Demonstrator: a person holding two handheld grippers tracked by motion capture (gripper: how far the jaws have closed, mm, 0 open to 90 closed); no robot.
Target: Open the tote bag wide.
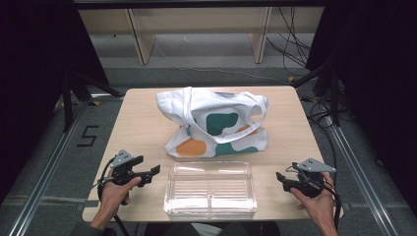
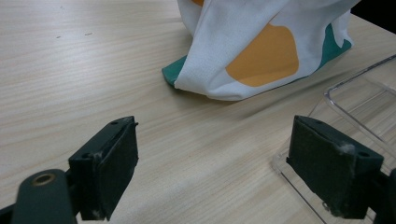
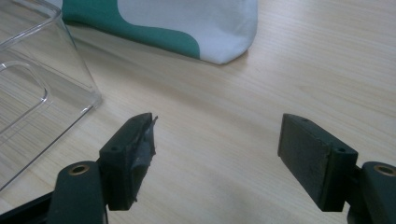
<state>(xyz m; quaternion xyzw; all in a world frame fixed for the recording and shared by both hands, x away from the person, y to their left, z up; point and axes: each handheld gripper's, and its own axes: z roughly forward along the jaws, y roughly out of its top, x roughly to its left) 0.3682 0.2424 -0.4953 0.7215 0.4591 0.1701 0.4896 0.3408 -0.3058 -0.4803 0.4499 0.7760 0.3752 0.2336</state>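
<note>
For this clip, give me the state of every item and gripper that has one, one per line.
Tote bag: slumped on the table, handles draped over it, mouth not visibly open.
Clear plastic container: upright, lidless, empty, nearer the person than the bag.
Left gripper: open, holding nothing, left of the container.
Right gripper: open, holding nothing, right of the container.

Place: a lab or recording rig, not a home.
Table: small, pale wood, alone on grey carpet.
Frame: metal rails on the floor along both sides, with black struts.
Surround: black curtains left and right.
Floor mark: a taped "5".
Cables: loose beyond the table.
</note>
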